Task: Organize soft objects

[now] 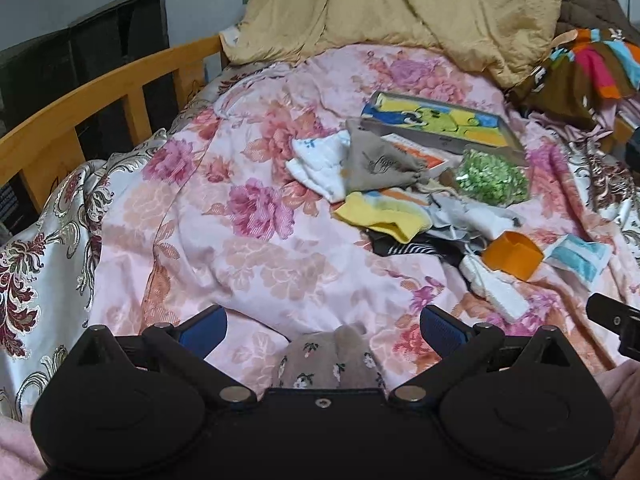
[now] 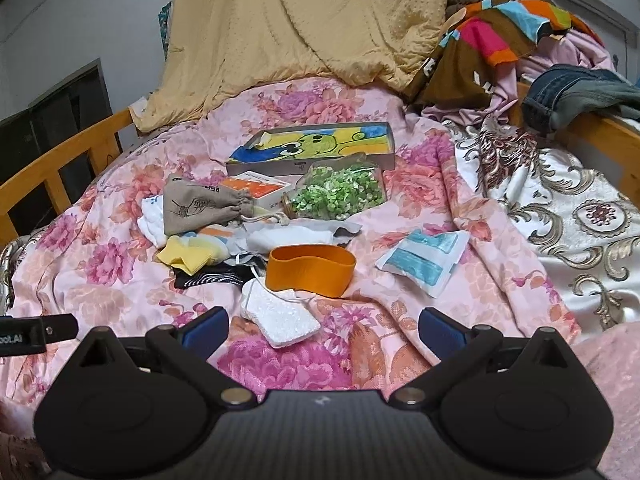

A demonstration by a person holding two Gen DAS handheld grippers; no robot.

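Observation:
A heap of soft items lies on the pink floral bedspread point(image 1: 256, 256): white socks point(image 1: 320, 164), a grey drawstring pouch point(image 1: 380, 164), a yellow sock point(image 1: 384, 216), a striped black sock point(image 1: 404, 248) and a white textured sock point(image 2: 284, 316). My left gripper point(image 1: 322, 326) is open; a grey floral sock point(image 1: 328, 360) lies on the bed between its fingers, close to the body. My right gripper point(image 2: 322, 326) is open and empty, just short of the white textured sock.
An orange band point(image 2: 312, 268), a bag of green bits point(image 2: 340, 192), a picture box point(image 2: 316, 148), an orange-white box point(image 2: 260, 188) and a blue-white packet point(image 2: 424, 260) lie among the socks. A tan quilt point(image 2: 304, 24) and clothes point(image 2: 500, 40) are piled behind. A wooden rail point(image 1: 80, 104) runs left.

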